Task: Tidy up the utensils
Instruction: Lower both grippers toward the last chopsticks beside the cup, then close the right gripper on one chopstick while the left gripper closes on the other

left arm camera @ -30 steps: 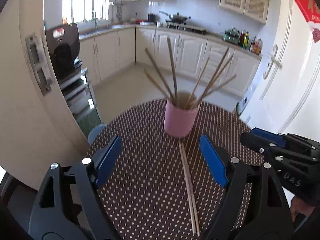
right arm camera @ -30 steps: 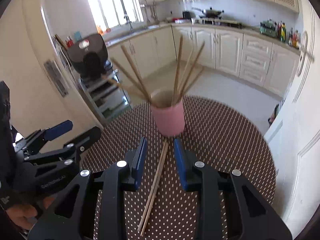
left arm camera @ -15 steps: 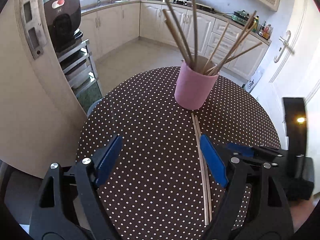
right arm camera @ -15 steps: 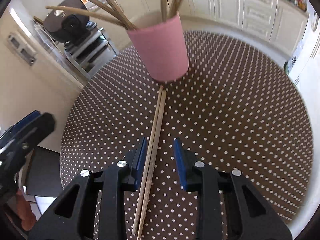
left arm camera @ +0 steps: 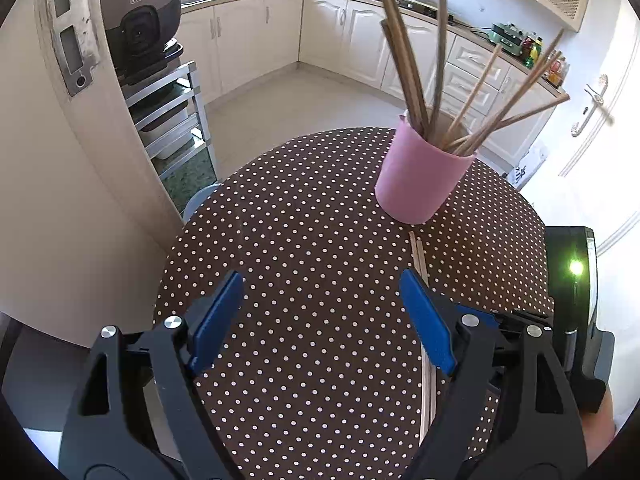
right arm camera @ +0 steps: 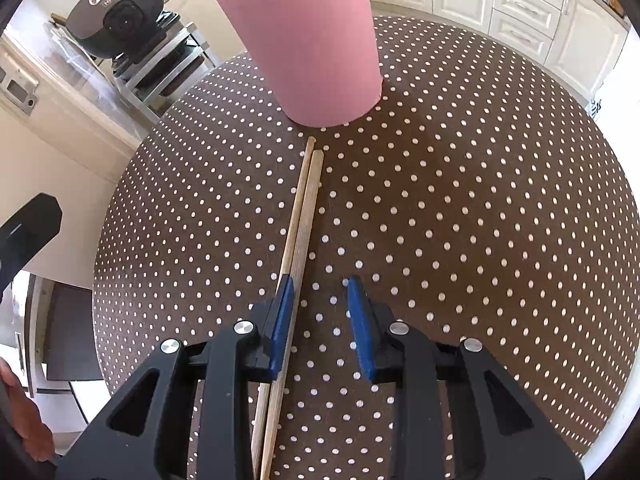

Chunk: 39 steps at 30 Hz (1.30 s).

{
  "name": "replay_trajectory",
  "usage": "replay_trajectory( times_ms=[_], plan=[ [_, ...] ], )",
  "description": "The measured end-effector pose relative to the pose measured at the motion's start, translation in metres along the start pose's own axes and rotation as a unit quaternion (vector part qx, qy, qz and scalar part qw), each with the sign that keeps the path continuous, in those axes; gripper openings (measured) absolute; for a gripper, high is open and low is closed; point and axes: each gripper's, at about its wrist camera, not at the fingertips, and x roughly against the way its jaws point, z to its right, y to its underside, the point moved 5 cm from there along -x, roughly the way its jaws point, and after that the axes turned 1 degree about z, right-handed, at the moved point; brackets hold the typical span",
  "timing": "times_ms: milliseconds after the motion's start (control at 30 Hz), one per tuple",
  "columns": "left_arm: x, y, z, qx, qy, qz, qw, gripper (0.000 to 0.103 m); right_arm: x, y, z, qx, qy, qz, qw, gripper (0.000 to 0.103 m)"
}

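Standing beside chopsticks (right arm camera: 304,216), pink cup (right arm camera: 312,44)

Black fingers (right arm camera: 280,320), blue pads (left arm camera: 216,324), silver screws

The left gripper (left arm camera: 320,320) hangs over the dotted brown table (left arm camera: 300,240), its blue fingers (left arm camera: 218,320) wide apart with nothing between them. A pink cup (left arm camera: 420,180) of chopsticks (left arm camera: 408,68) stands near the far edge. Two loose chopsticks (left arm camera: 420,256) lie from its base toward the near edge, passing under the right finger.
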Motion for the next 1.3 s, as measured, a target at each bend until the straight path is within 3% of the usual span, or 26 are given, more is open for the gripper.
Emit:
replay_trajectory(
  times_ms=[400, 833, 1000, 1100, 1300],
  plan=[
    [-0.01, 0.001, 0.003, 0.007, -0.012, -0.014, 0.9998, 0.08, -0.023, -0.029, -0.017, 0.064, 0.025, 0.003, 0.998, 0.026],
    [-0.026, 0.002, 0.018, -0.007, -0.015, -0.039, 0.9991, 0.08, -0.017, -0.033, 0.002, 0.061, 0.021, -0.034, 0.997, 0.021],
    [-0.043, 0.005, 0.031, -0.022, -0.01, -0.065, 0.9976, 0.08, -0.021, -0.045, 0.007, 0.063, 0.001, -0.053, 0.997, 0.016],
    [-0.054, 0.007, 0.039, -0.022, -0.002, -0.081, 0.9965, 0.079, -0.024, -0.053, 0.011, 0.061, -0.02, -0.068, 0.996, 0.007],
    [-0.074, 0.009, 0.06, -0.042, 0.017, -0.108, 0.9931, 0.079, -0.014, -0.049, 0.045, 0.042, -0.037, -0.09, 0.994, 0.006]
  ],
)
